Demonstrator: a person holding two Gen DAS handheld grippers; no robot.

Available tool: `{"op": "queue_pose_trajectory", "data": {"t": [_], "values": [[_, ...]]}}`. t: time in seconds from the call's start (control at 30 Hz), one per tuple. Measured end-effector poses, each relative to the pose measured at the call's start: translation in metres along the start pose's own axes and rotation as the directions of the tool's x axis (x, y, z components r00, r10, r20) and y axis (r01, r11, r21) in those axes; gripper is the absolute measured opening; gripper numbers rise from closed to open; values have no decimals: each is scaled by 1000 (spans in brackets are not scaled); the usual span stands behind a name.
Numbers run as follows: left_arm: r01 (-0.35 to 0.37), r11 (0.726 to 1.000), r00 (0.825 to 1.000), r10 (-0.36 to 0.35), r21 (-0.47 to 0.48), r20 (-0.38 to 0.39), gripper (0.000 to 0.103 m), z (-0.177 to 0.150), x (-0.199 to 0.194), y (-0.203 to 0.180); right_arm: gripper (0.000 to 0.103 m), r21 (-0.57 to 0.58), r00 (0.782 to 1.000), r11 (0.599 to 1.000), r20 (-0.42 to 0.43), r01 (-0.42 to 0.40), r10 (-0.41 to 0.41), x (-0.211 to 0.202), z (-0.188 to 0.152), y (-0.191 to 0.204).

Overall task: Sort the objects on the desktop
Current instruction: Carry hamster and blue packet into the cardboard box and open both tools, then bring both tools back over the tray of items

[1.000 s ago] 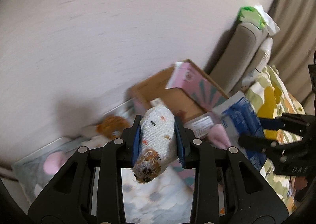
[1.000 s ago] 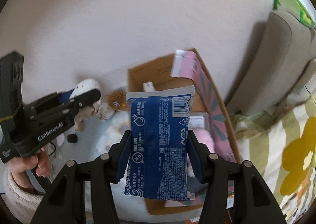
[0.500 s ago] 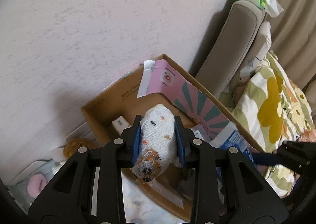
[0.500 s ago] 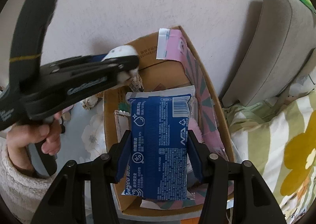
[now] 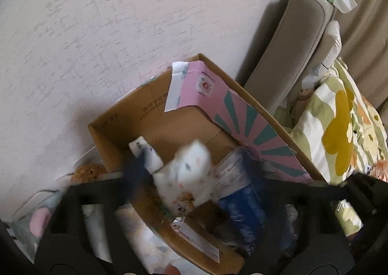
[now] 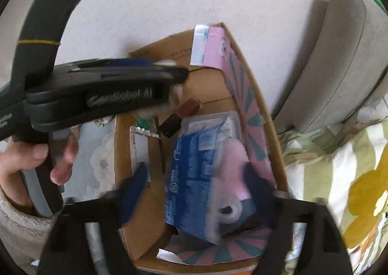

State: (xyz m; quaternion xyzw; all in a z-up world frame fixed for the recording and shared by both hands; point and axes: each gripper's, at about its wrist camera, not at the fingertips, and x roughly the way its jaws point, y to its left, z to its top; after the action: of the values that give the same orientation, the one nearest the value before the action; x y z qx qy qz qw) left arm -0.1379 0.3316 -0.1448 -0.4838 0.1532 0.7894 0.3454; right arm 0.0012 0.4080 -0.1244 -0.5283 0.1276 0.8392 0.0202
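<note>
While both of my grippers blur, much here is hard to read: my left gripper (image 5: 194,175) shows only as dark smears, and its blue pads (image 5: 135,173) stand wide on either side of the white plush toy (image 5: 189,173) with clear gaps, so I have hold of nothing there. These jaws have just been opening. The toy is soft and fuzzy, flecked with small coloured spots, its orange-brown end nearest me and its long axis running away toward the far wall of the cardboard box (image 5: 116,127); whether it rests on anything I cannot tell.

My right gripper (image 6: 196,192) has also just been opening, and its pads stand clear of the blue wipes packet (image 6: 191,168). That packet is glossy plastic, rectangular, its long axis running near to far, tilted inside the box (image 6: 126,153) against the pink and teal flap on the right. A pink object (image 6: 232,158) and a small white roll (image 6: 228,209) overlap its right side, smeared. A hand (image 6: 36,161) grips the left tool's handle at the left; its sleeve is cut off by the edge. Right of the box lie a grey cushion (image 6: 339,61) and floral fabric (image 6: 339,178).
</note>
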Motion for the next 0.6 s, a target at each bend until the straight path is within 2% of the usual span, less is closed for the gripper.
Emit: {"op": "queue_pose_trajectory", "data": {"t": [0.07, 0.37, 0.6], "values": [[0, 1000, 999, 0, -5, 32, 103, -2, -10, 3, 87, 9, 1000, 1000, 28, 8, -8, -6, -1, -1], [-58, 998, 996, 58, -3, 64, 103, -18, -54, 22, 88, 25, 995, 999, 92, 40, -43, -25, -8, 12], [-72, 997, 994, 75, -38, 79, 103, -48, -96, 48, 88, -4, 991, 998, 119, 66, -66, -42, -5, 24]]}}
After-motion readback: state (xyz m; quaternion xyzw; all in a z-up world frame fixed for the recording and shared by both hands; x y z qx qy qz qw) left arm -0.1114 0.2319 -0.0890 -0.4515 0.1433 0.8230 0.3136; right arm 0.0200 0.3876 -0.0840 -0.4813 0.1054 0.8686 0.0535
